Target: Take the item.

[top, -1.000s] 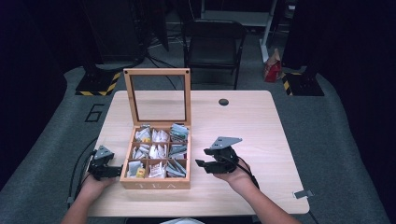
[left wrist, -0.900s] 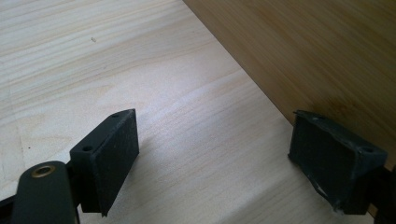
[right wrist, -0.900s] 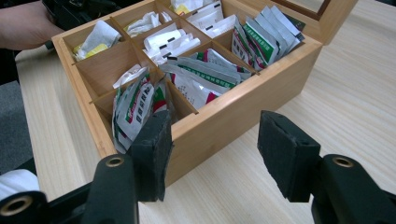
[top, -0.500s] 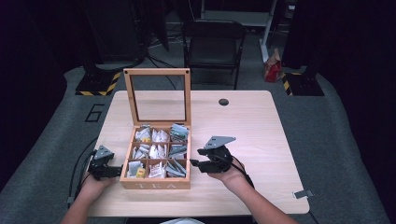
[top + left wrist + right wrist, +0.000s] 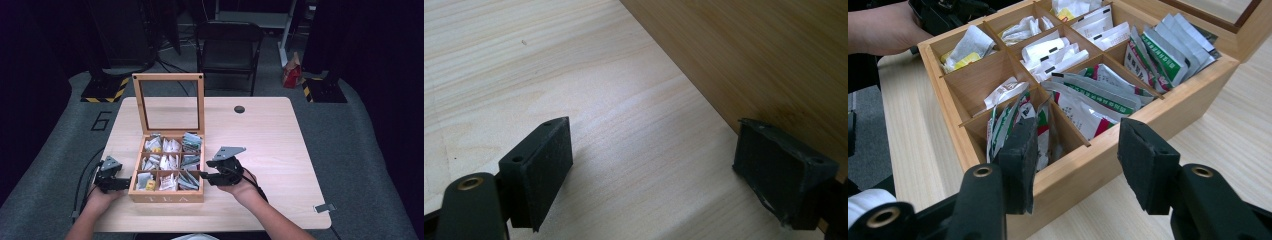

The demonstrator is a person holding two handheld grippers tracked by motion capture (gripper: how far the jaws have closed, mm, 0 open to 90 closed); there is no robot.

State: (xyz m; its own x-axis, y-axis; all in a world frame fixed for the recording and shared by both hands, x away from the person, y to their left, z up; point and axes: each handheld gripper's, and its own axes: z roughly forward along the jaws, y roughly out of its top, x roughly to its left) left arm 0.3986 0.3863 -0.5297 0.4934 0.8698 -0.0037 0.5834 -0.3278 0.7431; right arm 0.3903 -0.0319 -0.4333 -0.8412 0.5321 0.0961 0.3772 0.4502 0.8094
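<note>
A wooden tea box [image 5: 167,197] stands open near the table's front edge, its glass lid [image 5: 168,76] upright. Its compartments hold several tea bags [image 5: 170,162]. My left gripper [image 5: 122,183] rests on the table against the box's left side. In the left gripper view it [image 5: 651,145] is open on bare wood, the box wall [image 5: 749,60] by its right jaw. My right gripper [image 5: 206,171] is at the box's right side. In the right gripper view it [image 5: 1075,135] straddles the box wall [image 5: 1088,170], one jaw among the tea bags [image 5: 1083,100]. Its jaws have just been closing, but gaps remain at the wall.
The light wooden table [image 5: 270,140] stretches to the right of the box. A small black round cap [image 5: 239,109] lies near its far edge and a metal clip [image 5: 322,207] at its front right corner. A dark chair [image 5: 227,45] stands behind the table.
My right gripper has shifted left up to the box's right wall, and its jaws look narrower. The left gripper and the box have stayed put.
</note>
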